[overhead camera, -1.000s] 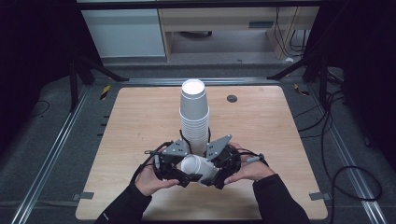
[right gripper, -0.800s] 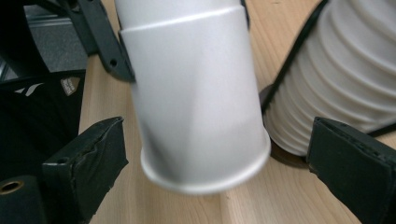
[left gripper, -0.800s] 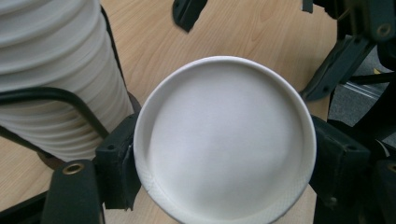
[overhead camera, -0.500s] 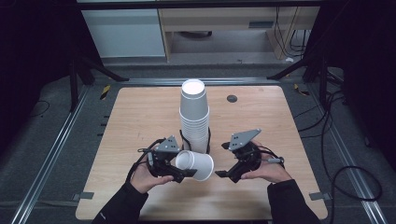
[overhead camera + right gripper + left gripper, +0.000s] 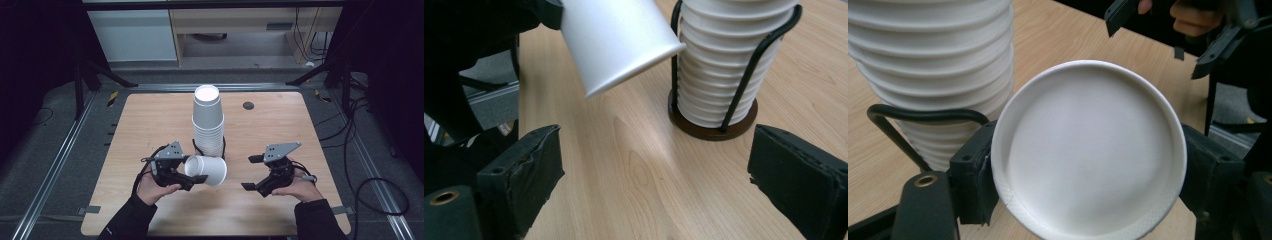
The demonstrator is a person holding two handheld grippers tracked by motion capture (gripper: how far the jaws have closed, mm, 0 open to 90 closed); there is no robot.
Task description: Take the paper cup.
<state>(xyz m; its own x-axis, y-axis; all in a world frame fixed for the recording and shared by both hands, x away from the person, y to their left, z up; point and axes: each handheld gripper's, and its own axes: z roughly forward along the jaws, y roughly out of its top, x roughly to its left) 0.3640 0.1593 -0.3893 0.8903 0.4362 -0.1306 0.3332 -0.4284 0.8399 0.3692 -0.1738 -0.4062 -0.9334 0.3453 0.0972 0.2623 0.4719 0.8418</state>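
The left gripper [image 5: 192,175] squeezes a white paper cup [image 5: 206,170] lying sideways near the cup stack [image 5: 208,120]. The right gripper [image 5: 252,172] waits open. Hold the cup gently.

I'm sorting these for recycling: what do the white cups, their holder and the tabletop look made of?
The single cup in the left claw and the stack look like matte white paper, with rolled rims; thin plastic cannot be ruled out. The holder looks like black wire, probably coated metal, on a dark brown round base. The tabletop shows pale wood grain, possibly laminate.
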